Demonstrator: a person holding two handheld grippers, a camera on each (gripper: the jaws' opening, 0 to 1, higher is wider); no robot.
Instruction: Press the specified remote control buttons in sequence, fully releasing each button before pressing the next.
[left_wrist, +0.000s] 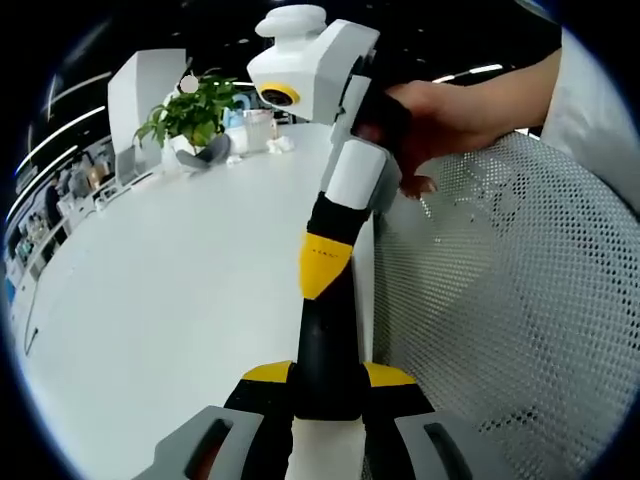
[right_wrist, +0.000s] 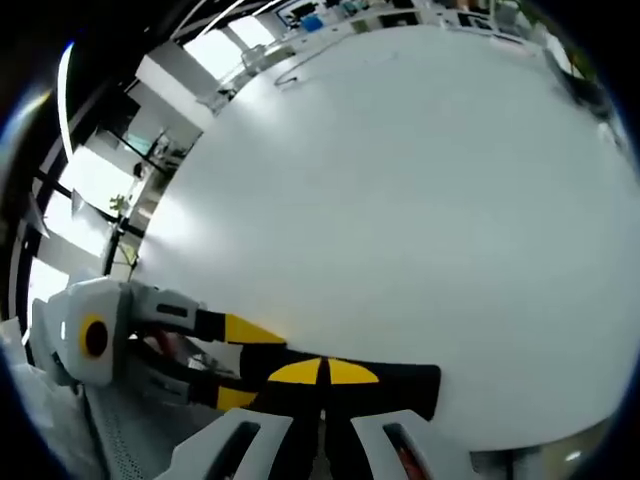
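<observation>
— Where is the remote control (left_wrist: 325, 345) sitting?

— Off the white table (left_wrist: 170, 270), held in the air over its edge, beside a mesh chair back (left_wrist: 500, 300). The left gripper (left_wrist: 325, 378) has one end of it clamped between its yellow-tipped jaws; in the right gripper view the slim black body runs crosswise just past them.

— And the right gripper (right_wrist: 322, 372)?

— Its two jaws are pressed together into one blunt point, grasping nothing, and that point rests on the remote's upper face. A hand (left_wrist: 450, 110) steers it from above. Whether a button is actually pushed in cannot be told; no keys are legible on the black surface.

— How would the remote handle?

— Likely light, stiff plastic with a smooth shell, so it could pivot or slip in an end grip when pushed on. The observer would judge that a hold across the narrow sides, close to the keys being pressed, gives the best support, with the push straight down and gentle.

— Anything else nearby?

— A potted plant (left_wrist: 195, 115) at the far end of the table, well apart
</observation>
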